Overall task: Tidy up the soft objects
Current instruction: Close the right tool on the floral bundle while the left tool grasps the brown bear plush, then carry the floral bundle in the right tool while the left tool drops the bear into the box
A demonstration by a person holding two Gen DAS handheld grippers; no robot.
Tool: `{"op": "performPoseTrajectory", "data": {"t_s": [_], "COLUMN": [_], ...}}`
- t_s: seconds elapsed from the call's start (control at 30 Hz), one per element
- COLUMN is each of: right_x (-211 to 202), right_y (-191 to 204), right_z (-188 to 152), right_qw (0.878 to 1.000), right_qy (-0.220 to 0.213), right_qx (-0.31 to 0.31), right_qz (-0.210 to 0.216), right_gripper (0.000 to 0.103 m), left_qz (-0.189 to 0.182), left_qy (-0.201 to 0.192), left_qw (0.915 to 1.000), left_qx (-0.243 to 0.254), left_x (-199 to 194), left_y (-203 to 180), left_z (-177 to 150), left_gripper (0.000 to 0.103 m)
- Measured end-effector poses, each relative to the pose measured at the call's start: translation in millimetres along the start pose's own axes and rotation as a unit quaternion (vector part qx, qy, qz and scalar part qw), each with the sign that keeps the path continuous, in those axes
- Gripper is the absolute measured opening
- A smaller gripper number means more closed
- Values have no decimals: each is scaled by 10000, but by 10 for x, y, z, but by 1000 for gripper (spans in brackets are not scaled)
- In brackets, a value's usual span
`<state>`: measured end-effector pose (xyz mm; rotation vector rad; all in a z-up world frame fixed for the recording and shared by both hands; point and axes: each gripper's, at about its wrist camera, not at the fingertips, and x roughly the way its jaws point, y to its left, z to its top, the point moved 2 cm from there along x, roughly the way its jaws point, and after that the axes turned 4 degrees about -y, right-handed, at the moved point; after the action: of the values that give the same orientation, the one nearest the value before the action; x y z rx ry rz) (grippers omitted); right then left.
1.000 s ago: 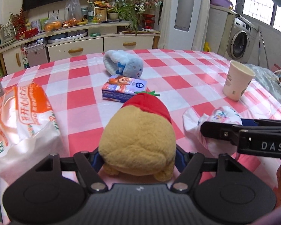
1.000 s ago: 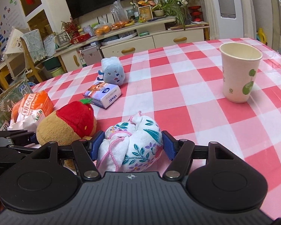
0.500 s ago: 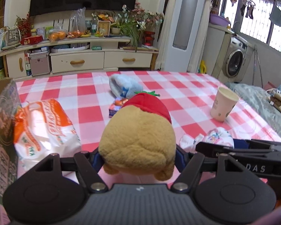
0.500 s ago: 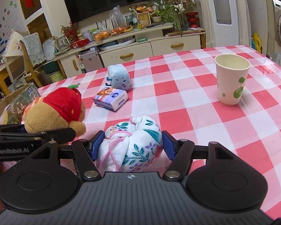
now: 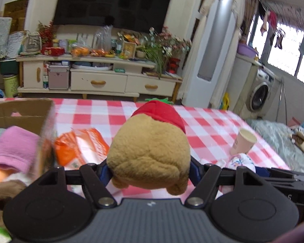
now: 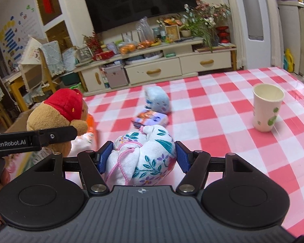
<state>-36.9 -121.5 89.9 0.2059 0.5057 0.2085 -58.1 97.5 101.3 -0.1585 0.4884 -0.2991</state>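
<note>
Left gripper [image 5: 150, 167] is clamped on the tan plush toy [image 5: 150, 149] with a red strawberry cap, blue pads pressing both flanks; the toy is held clear above the red-and-white checked tablecloth [image 5: 208, 129], seen from behind. To its left stands an open cardboard box [image 5: 20, 113] containing a pink cloth [image 5: 16, 149]; an orange-and-white packet [image 5: 81, 147] lies between box and toy. Right gripper [image 6: 143, 157] is clamped on a white floral cloth bundle [image 6: 143, 158] tied with pink cord; bundle is squeezed between both pads, above the cloth. On the table beyond: a tissue pack [image 6: 150, 119], a pale blue plush [image 6: 157, 101] just behind it, and a paper cup [image 6: 266, 110] standing upright, well apart to the right.
</note>
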Motion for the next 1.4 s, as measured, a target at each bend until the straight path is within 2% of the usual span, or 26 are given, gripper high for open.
{"op": "performPoseTrajectory", "data": {"t_s": [0.43,0.67,0.83,1.1,1.4], "right_x": [-79,-31,49,188,423], "right_y": [679,1129,1432,1850,2038], "right_z": [218,247,222,78,-90], "right_qw": [9959,9874,9785,9605,9457], "right_qy": [-227,-216,-42,232,679], "right_qx": [-263,-451,-447,-644,-711], "right_qz": [834,1500,2012,2698,3098], "right_gripper": [81,81,81,82,82], "left_qz": [688,1198,1440,1623,1811], "left_qy": [-607,-751,-812,-633,-404], "left_qw": [9939,9851,9793,9724,9670], "left_qx": [-618,-976,-1167,-1553,-1746], "left_x": [-427,-564,-690,-820,-886], "left_y": [616,1013,1251,1561,1717], "left_z": [200,249,252,164,40], "left_gripper": [71,71,71,71,73]}}
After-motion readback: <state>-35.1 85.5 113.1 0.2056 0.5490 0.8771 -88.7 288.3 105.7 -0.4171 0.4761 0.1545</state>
